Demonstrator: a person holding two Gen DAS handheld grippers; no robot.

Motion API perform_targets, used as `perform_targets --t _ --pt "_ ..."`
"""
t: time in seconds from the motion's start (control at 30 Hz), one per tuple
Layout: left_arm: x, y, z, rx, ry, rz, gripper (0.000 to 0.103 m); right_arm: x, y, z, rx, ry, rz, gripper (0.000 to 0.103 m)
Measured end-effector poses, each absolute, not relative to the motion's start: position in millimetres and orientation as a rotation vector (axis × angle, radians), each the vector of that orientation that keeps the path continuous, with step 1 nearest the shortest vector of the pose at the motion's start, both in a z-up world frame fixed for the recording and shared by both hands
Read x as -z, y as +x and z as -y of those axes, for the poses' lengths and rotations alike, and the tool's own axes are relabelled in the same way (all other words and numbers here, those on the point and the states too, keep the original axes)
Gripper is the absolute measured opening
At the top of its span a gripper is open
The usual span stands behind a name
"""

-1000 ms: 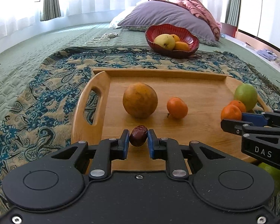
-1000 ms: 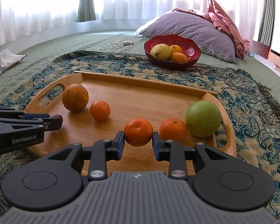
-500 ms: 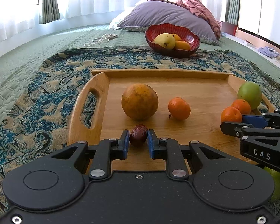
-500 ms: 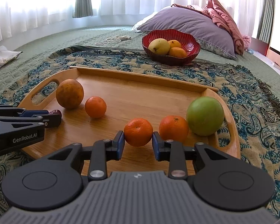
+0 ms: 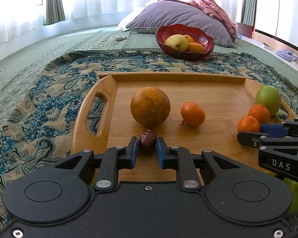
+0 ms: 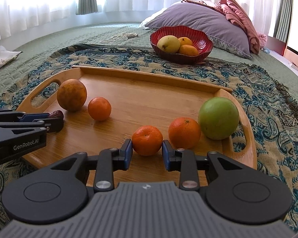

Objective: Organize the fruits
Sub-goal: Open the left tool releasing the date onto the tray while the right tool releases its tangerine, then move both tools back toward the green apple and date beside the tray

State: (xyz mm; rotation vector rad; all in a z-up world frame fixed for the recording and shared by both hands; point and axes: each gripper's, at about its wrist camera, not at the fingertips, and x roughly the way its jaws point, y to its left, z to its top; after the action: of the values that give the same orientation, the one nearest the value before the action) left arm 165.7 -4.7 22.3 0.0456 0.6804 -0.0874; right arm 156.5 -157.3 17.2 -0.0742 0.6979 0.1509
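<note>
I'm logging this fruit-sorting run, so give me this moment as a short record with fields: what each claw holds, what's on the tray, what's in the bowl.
left claw: shut on the dark red date
right claw: shut on a small mandarin
wooden tray: a large brownish orange, a loose mandarin, another mandarin touching a green apple
red bowl: beyond the tray, with a yellow fruit and two orange fruits
surface: patterned cloth on a green bedspread
</note>
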Motion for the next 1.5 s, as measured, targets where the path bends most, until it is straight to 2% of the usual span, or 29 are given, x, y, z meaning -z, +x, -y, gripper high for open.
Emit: perform_targets --t 0.2,0.27,0.37,0.4,0.43,0.5,0.57,0.97,1.03,1.5 --pt "-23 166 5 0.084 0.046 -0.683 0.02 -16 156 157 -0.154 -0.079 -0.699 0.038" --pt "-23 166 5 0.085 0.048 -0.684 0.021 -16 156 158 -0.158 -0.077 -0.702 0.045" --pt "-24 166 4 0.087 0.049 -0.692 0.021 -17 155 158 -0.164 -0.08 -0.706 0.045" --pt "-25 165 4 0.089 0.048 -0.694 0.024 -17 155 158 -0.166 -0.081 -0.705 0.048" --pt "-25 164 4 0.09 0.047 -0.695 0.028 -18 154 158 -0.167 -0.08 -0.703 0.054" --pt "-27 162 4 0.092 0.046 -0.69 0.033 -20 151 157 -0.17 -0.082 -0.694 0.057" --pt "-30 159 3 0.095 0.046 -0.685 0.037 -23 148 157 -0.175 -0.087 -0.685 0.064" --pt "-48 122 8 0.141 0.066 -0.622 0.067 -42 112 155 -0.216 -0.18 -0.614 0.085" --pt "-50 114 8 0.153 0.067 -0.612 0.078 -45 104 159 -0.222 -0.188 -0.604 0.087" --pt "-47 68 27 0.275 0.071 -0.625 0.089 -50 47 201 -0.248 -0.196 -0.589 0.095"
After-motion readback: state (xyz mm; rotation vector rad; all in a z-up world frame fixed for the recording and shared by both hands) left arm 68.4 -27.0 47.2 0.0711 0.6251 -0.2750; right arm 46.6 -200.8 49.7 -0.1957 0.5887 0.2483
